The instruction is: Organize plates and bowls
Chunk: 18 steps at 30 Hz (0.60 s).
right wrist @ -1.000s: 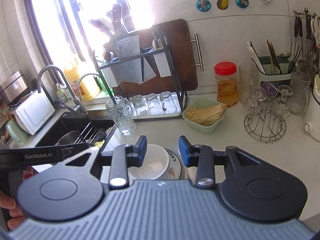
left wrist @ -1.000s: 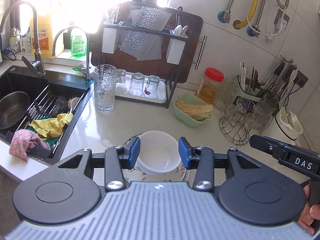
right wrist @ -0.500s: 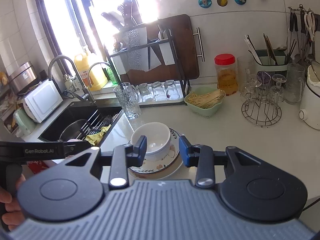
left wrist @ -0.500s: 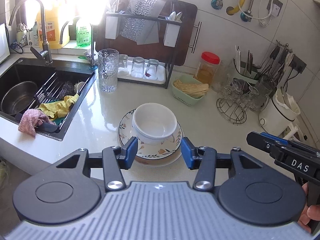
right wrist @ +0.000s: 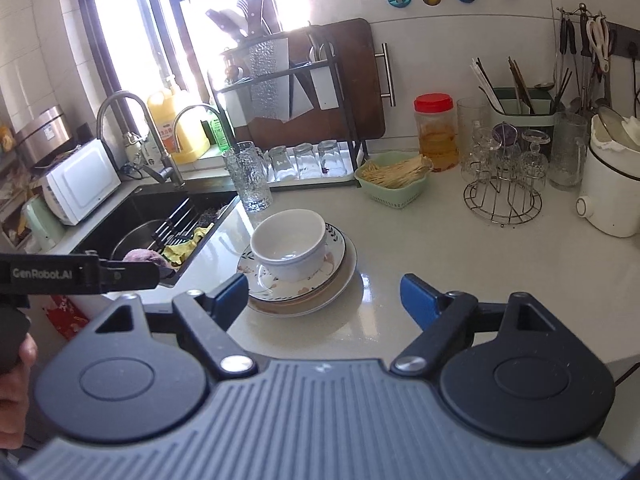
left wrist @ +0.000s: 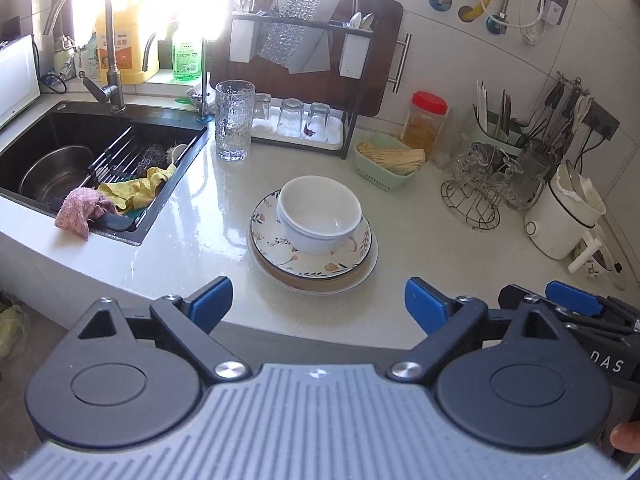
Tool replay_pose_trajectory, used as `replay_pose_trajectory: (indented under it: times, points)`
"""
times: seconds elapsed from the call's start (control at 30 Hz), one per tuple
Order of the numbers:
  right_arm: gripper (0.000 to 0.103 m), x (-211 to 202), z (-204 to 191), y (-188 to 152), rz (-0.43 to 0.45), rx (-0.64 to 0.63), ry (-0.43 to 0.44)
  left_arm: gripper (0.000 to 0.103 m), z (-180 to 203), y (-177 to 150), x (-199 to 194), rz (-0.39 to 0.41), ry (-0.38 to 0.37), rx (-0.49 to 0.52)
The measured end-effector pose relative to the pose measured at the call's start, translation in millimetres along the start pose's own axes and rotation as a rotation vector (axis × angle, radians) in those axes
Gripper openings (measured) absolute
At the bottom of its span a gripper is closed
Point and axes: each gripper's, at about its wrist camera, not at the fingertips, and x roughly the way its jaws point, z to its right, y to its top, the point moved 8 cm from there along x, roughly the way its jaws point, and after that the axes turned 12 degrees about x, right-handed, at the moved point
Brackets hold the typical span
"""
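Two nested white bowls [left wrist: 318,212] [right wrist: 290,244] sit on a stack of plates [left wrist: 348,264] [right wrist: 340,268], the top one floral, on the pale counter. My left gripper [left wrist: 318,300] hovers at the counter's near edge, short of the stack, its blue-padded jaws opening wide with nothing between them. My right gripper [right wrist: 322,294] hangs just in front of the stack, jaws also opening, nothing between them. The right gripper's blue pad [left wrist: 572,294] shows at the right edge of the left wrist view; the left gripper's black body [right wrist: 76,274] shows at the left of the right wrist view.
A black sink [left wrist: 80,152] with a steel pot, rack and cloths lies left. A tall glass [left wrist: 234,126], a dish rack with upturned glasses [left wrist: 298,120], a green basket [left wrist: 390,160], a red-lidded jar [left wrist: 426,122], a wire glass stand [left wrist: 476,196] and a white cooker [left wrist: 564,220] line the back.
Both grippers pulled back from the bowls toward the counter's near edge, and their jaws spread wide. The bowls and plates stayed where they were.
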Motion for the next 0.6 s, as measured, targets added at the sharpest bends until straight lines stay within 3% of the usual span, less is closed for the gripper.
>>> replay_pose_trajectory:
  times: [0.1, 0.23, 0.6]
  points:
    - [0.086, 0.6, 5.0, -3.7, 0.006, 0.002, -0.019, 0.095, 3.1, -6.9, 11.4, -0.025, -0.016, 0.011]
    - [0.103, -0.3, 8.7, -7.4, 0.037, 0.041, -0.039, 0.096, 3.5, -6.8, 19.7, -0.019, -0.033, 0.039]
    - [0.103, 6.6, -9.3, -11.9, 0.098, 0.082, -0.089, 0.098, -20.5, 3.1, 26.5, 0.005, -0.025, 0.152]
